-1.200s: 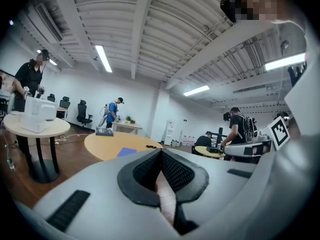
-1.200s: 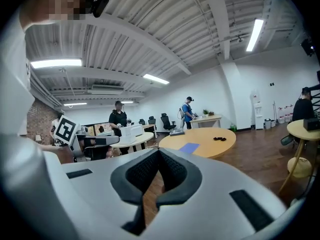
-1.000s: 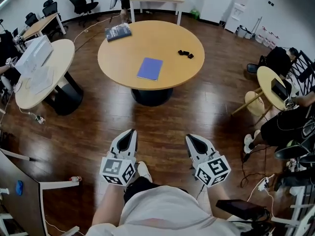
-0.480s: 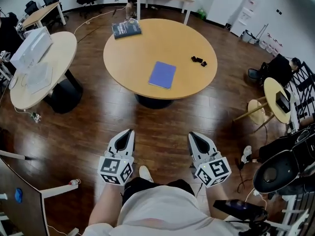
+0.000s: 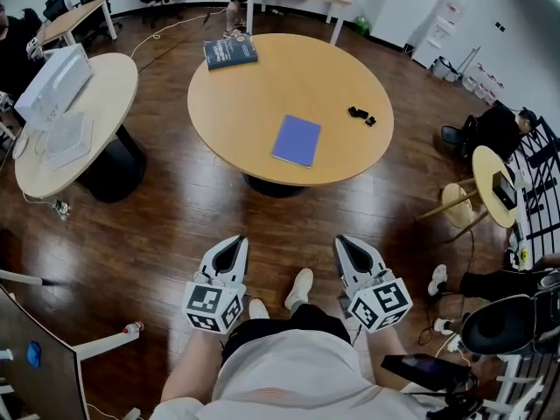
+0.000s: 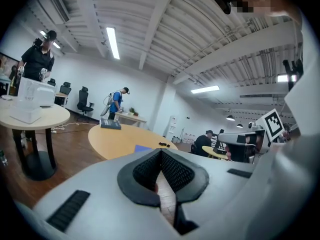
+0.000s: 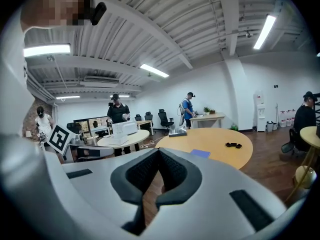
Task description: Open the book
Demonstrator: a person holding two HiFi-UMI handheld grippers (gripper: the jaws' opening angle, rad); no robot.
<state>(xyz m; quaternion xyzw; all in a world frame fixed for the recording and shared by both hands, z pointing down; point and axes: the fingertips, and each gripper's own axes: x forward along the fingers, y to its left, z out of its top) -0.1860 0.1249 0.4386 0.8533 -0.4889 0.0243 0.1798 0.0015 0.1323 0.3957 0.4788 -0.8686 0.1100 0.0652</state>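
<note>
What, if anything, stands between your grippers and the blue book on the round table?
Nothing visible does. Only bare wood floor and the round table top lie between the left gripper, the right gripper and the blue book; the small black items sit off to its right.

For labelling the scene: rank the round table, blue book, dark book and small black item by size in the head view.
1. round table
2. blue book
3. dark book, farther away, so that pair is unsure
4. small black item

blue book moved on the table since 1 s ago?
No. The blue book keeps its spot relative to the black object on the round table; only the camera shifted.
</note>
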